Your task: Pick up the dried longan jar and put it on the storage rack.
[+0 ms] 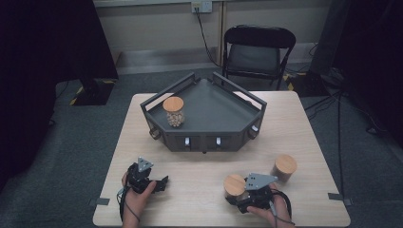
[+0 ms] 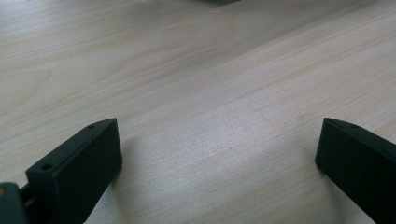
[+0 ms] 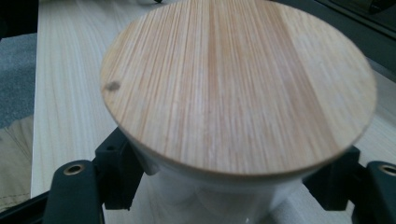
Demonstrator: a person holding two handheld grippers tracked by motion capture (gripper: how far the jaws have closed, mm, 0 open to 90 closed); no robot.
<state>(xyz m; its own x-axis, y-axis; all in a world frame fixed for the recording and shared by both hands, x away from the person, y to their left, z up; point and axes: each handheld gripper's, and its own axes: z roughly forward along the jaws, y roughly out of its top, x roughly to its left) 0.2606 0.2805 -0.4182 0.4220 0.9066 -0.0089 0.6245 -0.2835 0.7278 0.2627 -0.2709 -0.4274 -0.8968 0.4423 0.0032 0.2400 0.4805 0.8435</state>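
Observation:
A glass jar with a round wooden lid (image 3: 238, 84) stands on the table near its front edge, and my right gripper (image 3: 224, 186) is shut on its clear body just under the lid. In the high view that jar (image 1: 234, 185) is at the front right, with the right gripper (image 1: 236, 195) behind it. A second lidded jar (image 1: 284, 167) stands free, a little to its right. A third jar (image 1: 174, 111), with small pale pieces inside, sits in the left part of the grey tray (image 1: 209, 142). My left gripper (image 2: 217, 154) rests open over bare wood at the front left (image 1: 164, 183).
The angular grey tray with raised rails takes up the middle and back of the light wooden table (image 1: 304, 123). A black folding chair (image 1: 256, 50) stands behind the table. Bare tabletop lies between the two grippers and in front of the tray.

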